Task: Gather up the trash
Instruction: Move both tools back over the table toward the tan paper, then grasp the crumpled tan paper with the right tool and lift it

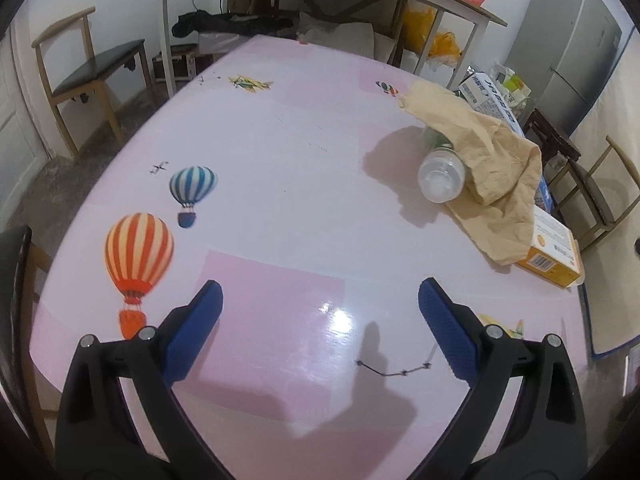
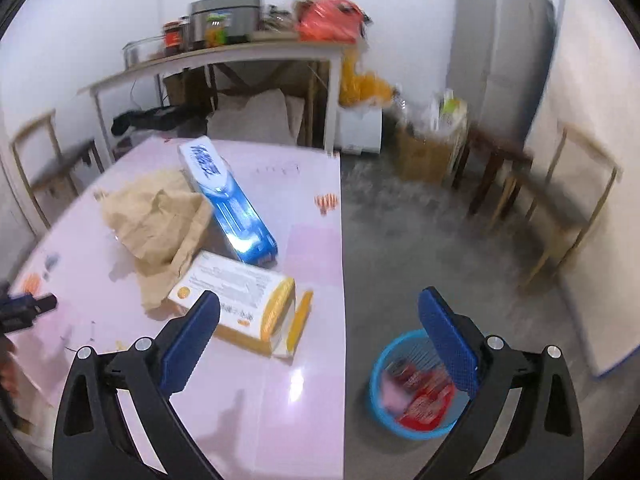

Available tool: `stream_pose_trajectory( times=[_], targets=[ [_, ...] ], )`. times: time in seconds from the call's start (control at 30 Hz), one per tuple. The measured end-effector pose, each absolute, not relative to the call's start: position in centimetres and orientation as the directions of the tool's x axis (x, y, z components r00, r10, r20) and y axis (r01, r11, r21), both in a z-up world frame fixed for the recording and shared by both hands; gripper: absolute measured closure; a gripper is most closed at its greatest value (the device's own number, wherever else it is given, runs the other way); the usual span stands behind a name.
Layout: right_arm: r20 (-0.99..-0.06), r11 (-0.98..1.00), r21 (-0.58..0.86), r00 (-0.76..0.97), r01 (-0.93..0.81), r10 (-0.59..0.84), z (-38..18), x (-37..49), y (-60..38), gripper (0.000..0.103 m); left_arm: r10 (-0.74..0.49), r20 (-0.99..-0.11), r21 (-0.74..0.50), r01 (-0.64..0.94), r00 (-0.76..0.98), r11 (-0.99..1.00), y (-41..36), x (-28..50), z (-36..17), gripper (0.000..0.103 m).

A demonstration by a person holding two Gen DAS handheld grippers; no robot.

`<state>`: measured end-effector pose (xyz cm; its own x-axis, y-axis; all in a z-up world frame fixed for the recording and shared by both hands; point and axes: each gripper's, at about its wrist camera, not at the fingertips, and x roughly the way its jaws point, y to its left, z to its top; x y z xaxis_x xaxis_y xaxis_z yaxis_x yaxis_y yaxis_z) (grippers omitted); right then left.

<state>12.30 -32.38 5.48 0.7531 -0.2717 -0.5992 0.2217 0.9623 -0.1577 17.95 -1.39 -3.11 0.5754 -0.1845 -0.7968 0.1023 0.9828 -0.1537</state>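
Observation:
On the pink table (image 1: 280, 160) lie a crumpled brown paper bag (image 1: 492, 160), a clear plastic bottle (image 1: 442, 174) half under it, a blue-and-white carton (image 1: 490, 98) and a yellow-and-white box (image 1: 554, 248). My left gripper (image 1: 320, 316) hangs open over the bare near part of the table, well short of them. The right wrist view shows the same paper bag (image 2: 160, 216), blue carton (image 2: 228, 200) and yellow box (image 2: 236, 304). My right gripper (image 2: 320, 320) is open and empty above the table's right edge, with a blue trash basket (image 2: 412, 388) on the floor below it, red wrappers inside.
A white side table (image 2: 224, 60) with jars, a pot and an orange bag stands against the far wall. Wooden chairs (image 1: 88, 68) flank the table, another chair (image 2: 568, 208) and a grey fridge (image 2: 496, 48) at the right. The other gripper's tip (image 2: 24, 308) shows at the left edge.

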Motion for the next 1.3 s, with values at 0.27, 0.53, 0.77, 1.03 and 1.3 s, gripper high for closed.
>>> stream_pose_trajectory(
  times=[0.27, 0.53, 0.77, 1.03, 1.3],
  targets=[
    [-0.638, 0.989, 0.149, 0.765, 0.007, 0.09, 8.3, 17.3, -29.5, 0.007, -0.173, -0.743, -0.151, 0.089, 0.646, 0.984, -0.7, 18.0, -3.1, 0.009],
    [-0.764, 0.862, 0.474, 0.572, 0.181, 0.3, 3.7, 27.0, -30.3, 0.007, -0.179, -0.726, -0.139, 0.113, 0.664, 0.984, -0.4, 17.7, -3.6, 0.009],
    [-0.826, 0.856, 0.423, 0.514, 0.296, 0.231, 0.4, 32.0, -28.0, 0.007, -0.192, -0.735, -0.146, 0.125, 0.65, 0.981, -0.1, 17.8, -4.3, 0.009],
    [-0.82, 0.825, 0.43, 0.541, 0.366, 0.187, -1.8, 33.1, -26.9, 0.019, -0.234, -0.747, -0.185, 0.144, 0.622, 0.972, 0.0, 17.8, -5.2, 0.009],
    [-0.783, 0.801, 0.477, 0.588, 0.361, 0.202, -1.1, 31.8, -27.0, 0.07, -0.238, -0.747, -0.2, 0.133, 0.62, 0.971, 0.8, 17.7, -5.5, 0.009]
  ],
)
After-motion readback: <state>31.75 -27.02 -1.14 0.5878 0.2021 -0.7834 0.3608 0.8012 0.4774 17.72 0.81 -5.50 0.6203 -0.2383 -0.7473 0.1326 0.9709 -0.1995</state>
